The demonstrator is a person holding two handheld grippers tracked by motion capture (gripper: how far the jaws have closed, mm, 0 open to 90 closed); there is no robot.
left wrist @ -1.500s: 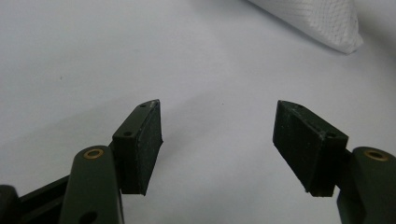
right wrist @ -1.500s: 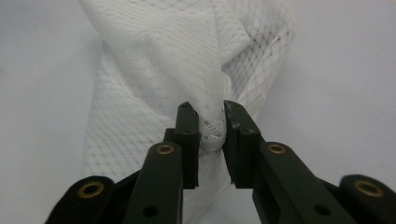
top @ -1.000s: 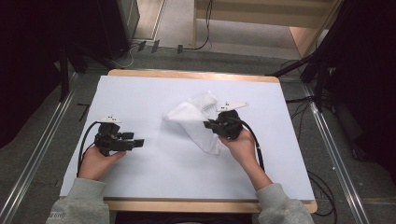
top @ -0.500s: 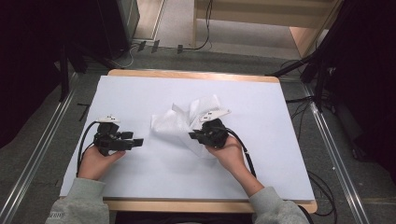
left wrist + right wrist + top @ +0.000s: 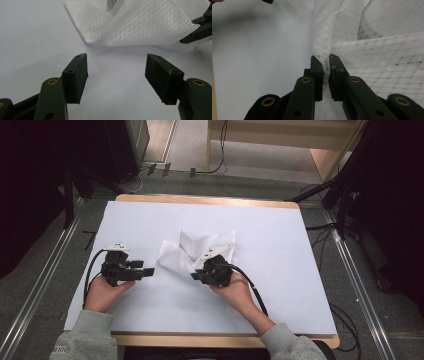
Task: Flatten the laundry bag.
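Cloth (image 5: 200,251) dragged leftward, right hand-held gripper (image 5: 196,275) pinching it — jaws just easing, left hand-held gripper (image 5: 149,271) spread.

Bright, even light on the white table (image 5: 280,285); dark surroundings, soft shadows, close cloth (image 5: 387,50) blurred.

The desk (image 5: 150,220) carries a white sheet that covers nearly its whole top, with bare wood showing only as a narrow strip along the far edge and the near edge. A crumpled white cloth (image 5: 200,251) with a fine quilted pattern lies directly on the sheet near the middle, partly flat and partly bunched upward. Around the desk, dark cables trail over the grey floor (image 5: 240,182).
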